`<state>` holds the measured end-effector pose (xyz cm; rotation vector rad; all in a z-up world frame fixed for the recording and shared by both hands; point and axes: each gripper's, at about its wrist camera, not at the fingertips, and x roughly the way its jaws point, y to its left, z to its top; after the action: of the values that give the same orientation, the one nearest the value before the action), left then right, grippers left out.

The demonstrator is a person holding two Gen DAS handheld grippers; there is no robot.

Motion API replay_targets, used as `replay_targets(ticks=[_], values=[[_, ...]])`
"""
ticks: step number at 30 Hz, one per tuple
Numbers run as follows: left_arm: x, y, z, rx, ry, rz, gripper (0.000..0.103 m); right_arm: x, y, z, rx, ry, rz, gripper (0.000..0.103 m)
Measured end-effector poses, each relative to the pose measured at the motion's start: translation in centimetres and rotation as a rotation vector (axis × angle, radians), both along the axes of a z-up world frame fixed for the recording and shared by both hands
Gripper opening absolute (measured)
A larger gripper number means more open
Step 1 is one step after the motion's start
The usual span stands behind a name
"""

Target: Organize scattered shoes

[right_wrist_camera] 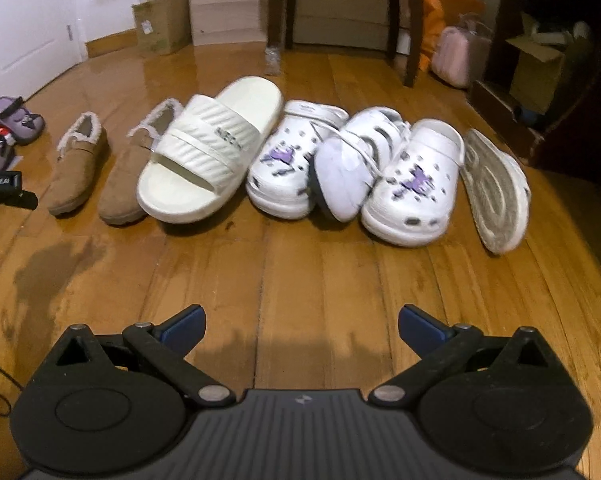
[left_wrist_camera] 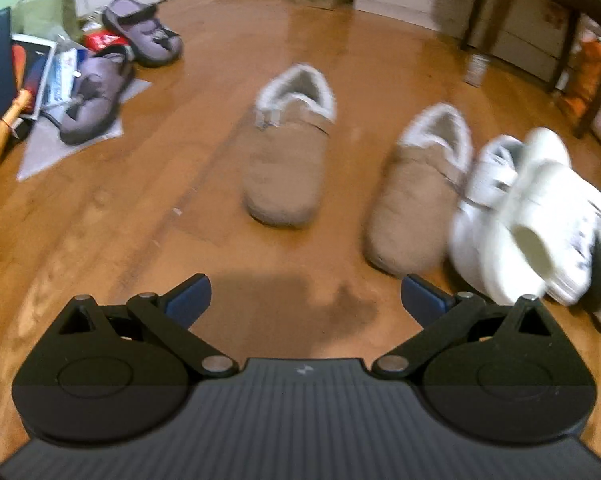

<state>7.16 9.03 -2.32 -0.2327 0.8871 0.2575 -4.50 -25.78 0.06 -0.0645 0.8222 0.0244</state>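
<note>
Nearest: left gripper (left_wrist_camera: 305, 294) spread wide, nothing between the blue pads, hovering over bare wood floor (left_wrist_camera: 148, 216). Right gripper (right_wrist_camera: 300, 325) likewise wide apart and empty, low over the boards.

Next out, right wrist view: a loose row. Two tan fur-lined slippers, left one (right_wrist_camera: 78, 164) apart from its mate (right_wrist_camera: 126, 184). Cream slide (right_wrist_camera: 212, 152) tilted, leaning on the second tan slipper. Then two white clogs with purple charms (right_wrist_camera: 280, 164) (right_wrist_camera: 412, 192), a white strapped sneaker (right_wrist_camera: 352, 160) wedged on its side between them. Second slide (right_wrist_camera: 496, 192) on edge, sole outward, against the right clog.

Farther, left wrist view: two purple clogs (left_wrist_camera: 144, 32) (left_wrist_camera: 92, 96) well apart from the row, among clutter by the door.

Judgement: sorting barely begun; pairs split and overlapping. Likely step: free the cream slide. To do well: approach from the toe side, pinch the ribbed strap rather than the sole, lift clear of the tan slipper before translating, avoid nudging the clog beside it. Sneaker and on-edge slide likely to tip if bumped.
</note>
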Motion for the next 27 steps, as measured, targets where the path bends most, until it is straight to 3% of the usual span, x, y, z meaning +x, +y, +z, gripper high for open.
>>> replay_targets(ticks=[4,8,9,11,16,21,23,25,27], values=[[3.6,0.9,-0.1,0.099,0.016,-0.002,0.103,1.7,0.7,0.1,0.003,0.002,0.070,0.103],[7.9,-0.3,-0.9,0.390,0.082,0.005,0.103,3.6,1.9,0.0,0.058,0.037,0.122,0.103],[9.0,-0.4,-1.3,0.413,0.086,-0.005,0.103,3.8,2.3,0.0,0.074,0.039,0.134,0.103],[10.9,-0.3,-1.9,0.397,0.097,-0.010,0.103,4.3,2.8,0.1,0.094,0.043,0.150,0.103],[14.3,1.5,-1.8,0.276,0.098,-0.007,0.103,6.4,4.9,0.2,0.134,0.059,0.203,0.103],[18.6,1.6,-3.7,0.415,0.210,0.027,0.103,8.7,9.4,1.1,0.077,0.003,0.280,0.103],[19.4,1.5,-4.4,0.420,0.206,0.023,0.103,8.8,10.2,1.3,0.084,-0.004,0.305,0.103],[19.8,1.7,-3.8,0.356,0.175,0.040,0.103,8.8,11.1,1.3,0.098,-0.004,0.336,0.103],[19.9,2.7,-2.6,0.236,0.099,0.051,0.103,8.5,11.1,1.2,0.101,0.007,0.346,0.103]])
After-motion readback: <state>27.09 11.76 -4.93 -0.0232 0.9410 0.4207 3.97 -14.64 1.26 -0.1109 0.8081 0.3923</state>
